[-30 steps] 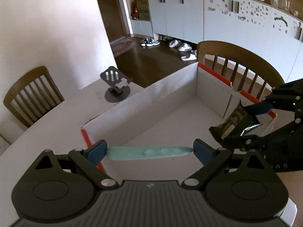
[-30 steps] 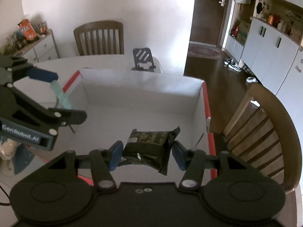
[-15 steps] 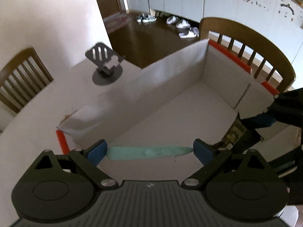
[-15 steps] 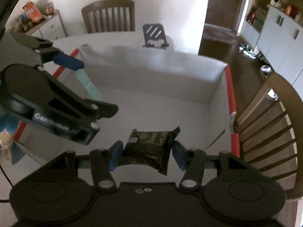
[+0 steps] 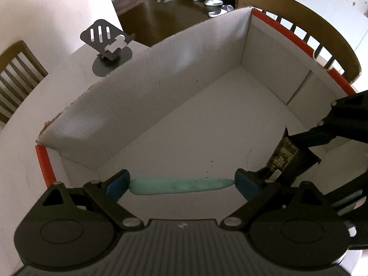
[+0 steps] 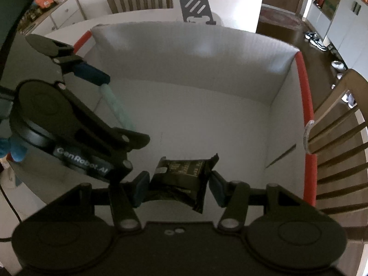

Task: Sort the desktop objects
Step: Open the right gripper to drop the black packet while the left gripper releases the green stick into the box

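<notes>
**Operator:** Report the position of each item.

**Technician:** The mint-green bar (image 5: 181,185) spans the left gripper (image 5: 181,184) end to end, one blue pad pressed on each tip. The jaws stand wide and are clamped on it. The black foil packet (image 6: 181,179) sits across the right gripper (image 6: 178,186), pinched between its pads at a medium opening. Both items hang above the floor of the white cardboard box (image 5: 161,96); neither touches it. The box appears to hold nothing else.

**Operator:** Clearance between the two tools?

**Technician:** Small. In the left wrist view the packet (image 5: 287,158) lies just beside the left gripper's right pad. In the right wrist view the left gripper (image 6: 115,105) overlaps the near-left part of the box.

**Operator:** Failure modes from here?

**Technician:** Probably three.
1. Collision: the tools converge on one corner, so a linkage may knock the packet loose.
2. Bar slip: it is held only by its tapered tips, so a small twist could let it pivot out.
3. Bad landing: released from this height, either item may bounce or tumble toward the red-edged wall (image 6: 306,115).

**Operator:** Surroundings?

**Technician:** A grey phone stand (image 5: 108,46) on the table beyond the box; wooden chairs (image 6: 340,138) around it.
</notes>
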Demonstrator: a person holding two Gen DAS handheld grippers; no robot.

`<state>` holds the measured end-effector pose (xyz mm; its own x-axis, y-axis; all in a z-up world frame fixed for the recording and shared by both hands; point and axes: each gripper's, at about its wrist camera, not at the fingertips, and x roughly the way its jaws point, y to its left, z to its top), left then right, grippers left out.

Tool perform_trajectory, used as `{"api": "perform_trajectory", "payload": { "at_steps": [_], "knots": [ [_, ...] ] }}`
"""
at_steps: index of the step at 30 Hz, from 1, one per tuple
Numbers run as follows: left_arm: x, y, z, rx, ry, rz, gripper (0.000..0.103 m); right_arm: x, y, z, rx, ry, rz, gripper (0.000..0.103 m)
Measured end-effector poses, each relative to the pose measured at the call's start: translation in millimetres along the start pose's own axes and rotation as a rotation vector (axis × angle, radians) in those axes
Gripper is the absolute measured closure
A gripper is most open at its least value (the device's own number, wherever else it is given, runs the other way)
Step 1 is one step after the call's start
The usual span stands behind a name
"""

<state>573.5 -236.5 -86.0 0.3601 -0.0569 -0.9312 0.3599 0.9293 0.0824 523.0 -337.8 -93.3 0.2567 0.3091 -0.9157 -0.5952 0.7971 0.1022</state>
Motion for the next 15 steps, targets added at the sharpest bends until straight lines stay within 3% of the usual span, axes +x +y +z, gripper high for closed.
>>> {"api": "perform_trajectory", "payload": {
  "at_steps": [8,14,15],
  "knots": [
    [8.0,0.2,2.9,-0.003,0.038,-0.008,0.005,1.6,-0.8,-0.2,-0.014,0.042,0.01,0.045],
    [11.8,1.0,4.8,-0.016,0.063,-0.028,0.005,-1.5,-2.8,-0.6,-0.014,0.043,0.013,0.036],
    [13.0,0.9,5.0,-0.02,0.068,-0.031,0.005,-3.0,-3.9,-1.4,-0.014,0.044,0.016,0.031]
  ]
}}
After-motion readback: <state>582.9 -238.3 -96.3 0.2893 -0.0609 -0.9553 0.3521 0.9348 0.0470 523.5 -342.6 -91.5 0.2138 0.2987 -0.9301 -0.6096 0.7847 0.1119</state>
